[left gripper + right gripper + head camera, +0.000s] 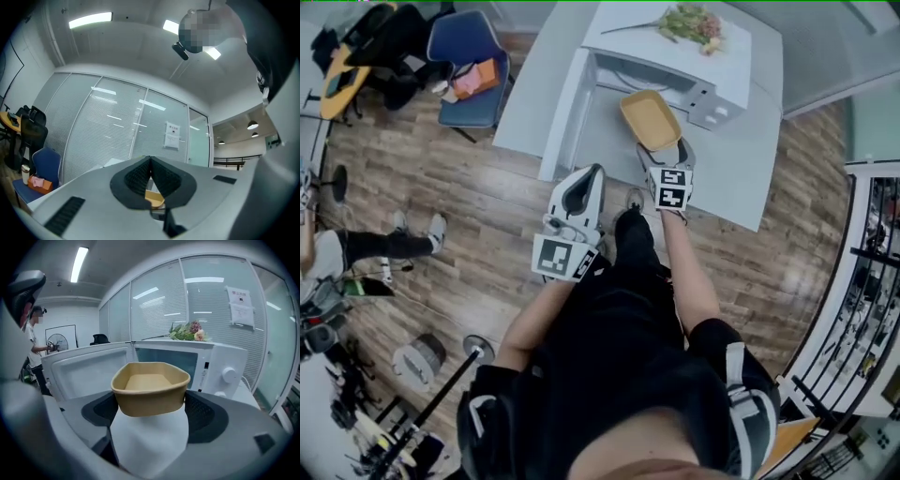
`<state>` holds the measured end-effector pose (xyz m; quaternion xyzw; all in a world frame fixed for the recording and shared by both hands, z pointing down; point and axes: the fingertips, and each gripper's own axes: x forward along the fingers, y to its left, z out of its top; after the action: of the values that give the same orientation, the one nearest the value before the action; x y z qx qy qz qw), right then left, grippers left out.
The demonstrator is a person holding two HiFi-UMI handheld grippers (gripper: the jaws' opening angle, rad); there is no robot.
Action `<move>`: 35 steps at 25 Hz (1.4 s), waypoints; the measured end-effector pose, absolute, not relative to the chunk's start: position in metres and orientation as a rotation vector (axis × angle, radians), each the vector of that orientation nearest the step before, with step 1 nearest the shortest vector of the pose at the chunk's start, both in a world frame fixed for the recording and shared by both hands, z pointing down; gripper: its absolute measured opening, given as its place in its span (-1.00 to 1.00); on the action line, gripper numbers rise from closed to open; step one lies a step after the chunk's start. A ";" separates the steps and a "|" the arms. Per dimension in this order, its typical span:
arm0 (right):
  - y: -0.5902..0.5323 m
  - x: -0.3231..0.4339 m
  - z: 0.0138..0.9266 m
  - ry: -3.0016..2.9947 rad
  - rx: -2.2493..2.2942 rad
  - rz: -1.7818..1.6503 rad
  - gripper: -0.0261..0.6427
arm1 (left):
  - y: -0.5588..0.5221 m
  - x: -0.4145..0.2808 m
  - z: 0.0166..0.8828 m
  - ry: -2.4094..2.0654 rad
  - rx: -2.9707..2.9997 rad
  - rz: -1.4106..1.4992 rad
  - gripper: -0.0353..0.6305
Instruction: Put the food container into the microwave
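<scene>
right claw [151, 411] gripping food container [149, 397] by both side walls, tub level between pads; microwave [220, 373] just ahead of claw, door open. tub probably light, thin, bends easily: squeeze gently, below rim. left claw [151, 177] closed, empty

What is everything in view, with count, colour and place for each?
food container: one, tan, before the open microwave
microwave: one, white, on the table, door open
flowers: one bunch, green and pink, atop the microwave
table: one, pale grey, under the microwave
chair: one, blue, upper left of the head view
right gripper: one, grey, shut on the food container
left gripper: one, grey, shut and empty, left of the right gripper
</scene>
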<state>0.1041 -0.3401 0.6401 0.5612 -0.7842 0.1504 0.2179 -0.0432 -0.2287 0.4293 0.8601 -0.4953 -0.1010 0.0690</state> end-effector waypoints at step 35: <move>-0.582 0.127 0.771 -2.056 1.591 0.535 0.46 | -0.372 -0.004 0.494 -1.536 2.469 -0.232 -0.83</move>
<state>0.1274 -0.5821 0.7713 0.5816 -0.7518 0.1956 0.2414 -0.0035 -0.3715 0.4937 0.8412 -0.5231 -0.0790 0.1119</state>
